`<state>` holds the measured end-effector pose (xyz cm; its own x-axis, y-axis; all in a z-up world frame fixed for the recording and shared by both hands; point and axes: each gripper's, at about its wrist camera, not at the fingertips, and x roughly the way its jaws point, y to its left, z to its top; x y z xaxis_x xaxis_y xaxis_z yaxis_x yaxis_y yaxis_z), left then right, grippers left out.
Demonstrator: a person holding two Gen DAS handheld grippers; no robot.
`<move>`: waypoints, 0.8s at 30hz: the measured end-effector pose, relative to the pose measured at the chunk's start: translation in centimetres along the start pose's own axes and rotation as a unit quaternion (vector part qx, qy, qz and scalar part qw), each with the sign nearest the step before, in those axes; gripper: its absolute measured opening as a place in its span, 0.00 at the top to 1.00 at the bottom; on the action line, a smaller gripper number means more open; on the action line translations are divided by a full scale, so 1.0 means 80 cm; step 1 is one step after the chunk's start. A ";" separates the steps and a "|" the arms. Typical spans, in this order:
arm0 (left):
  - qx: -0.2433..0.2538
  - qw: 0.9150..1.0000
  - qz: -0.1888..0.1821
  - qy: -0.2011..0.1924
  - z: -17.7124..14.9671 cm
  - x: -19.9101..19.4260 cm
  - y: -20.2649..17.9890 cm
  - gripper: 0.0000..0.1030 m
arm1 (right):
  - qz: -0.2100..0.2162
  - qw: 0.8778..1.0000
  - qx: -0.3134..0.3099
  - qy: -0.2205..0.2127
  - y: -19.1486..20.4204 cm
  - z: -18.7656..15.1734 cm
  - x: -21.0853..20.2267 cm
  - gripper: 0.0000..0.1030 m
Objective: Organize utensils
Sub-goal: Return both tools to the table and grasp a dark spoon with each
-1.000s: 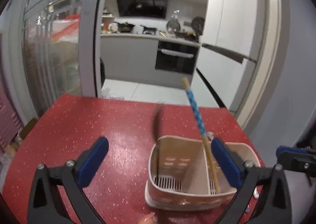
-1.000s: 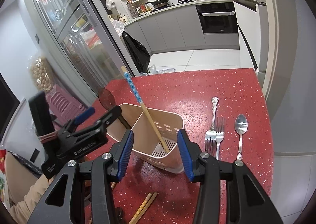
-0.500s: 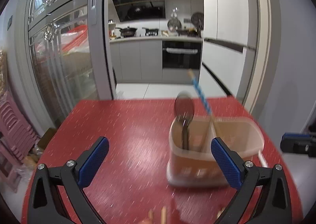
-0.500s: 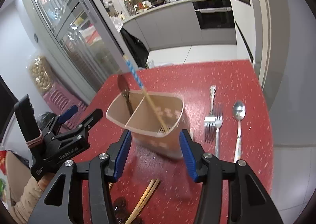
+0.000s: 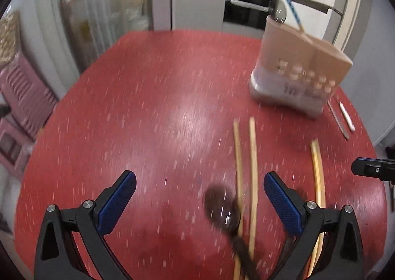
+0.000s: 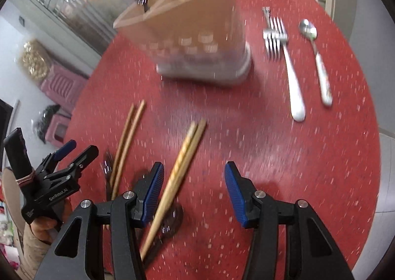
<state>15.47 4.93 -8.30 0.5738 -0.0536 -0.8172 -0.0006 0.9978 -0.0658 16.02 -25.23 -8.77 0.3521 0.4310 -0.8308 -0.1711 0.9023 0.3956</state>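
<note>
Both tongs, left [image 5: 197, 196] and right [image 6: 193, 190], hung wide open and empty over loose chopsticks [image 6: 184, 159] at 6 o'clock of the caddy [image 6: 195, 33], apparently positioned for pickup from the red surface [image 5: 148, 112].

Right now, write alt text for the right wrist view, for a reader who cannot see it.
The open right gripper hangs over a pair of chopsticks on a red table, nothing gripped. Beyond stands a beige utensil holder, with a fork and spoon to its right.
</note>
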 end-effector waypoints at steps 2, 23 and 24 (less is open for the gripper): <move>-0.017 1.000 -0.005 0.012 -0.021 -0.004 0.006 0.00 | -0.001 1.000 -0.002 0.013 0.001 -0.013 0.003 0.47; -0.068 0.997 -0.012 0.023 -0.036 -0.007 -0.004 0.01 | 0.064 0.997 0.020 0.044 0.008 -0.080 0.028 0.62; -0.070 0.997 -0.014 0.025 -0.035 -0.007 -0.003 0.03 | 0.063 0.997 0.019 0.044 0.010 -0.079 0.029 0.63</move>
<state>12.86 4.59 -9.46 0.5342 -0.0864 -0.8410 -0.1017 0.9810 -0.1654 10.89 -23.49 -12.85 0.2478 0.5408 -0.8038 -0.1725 0.8410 0.5127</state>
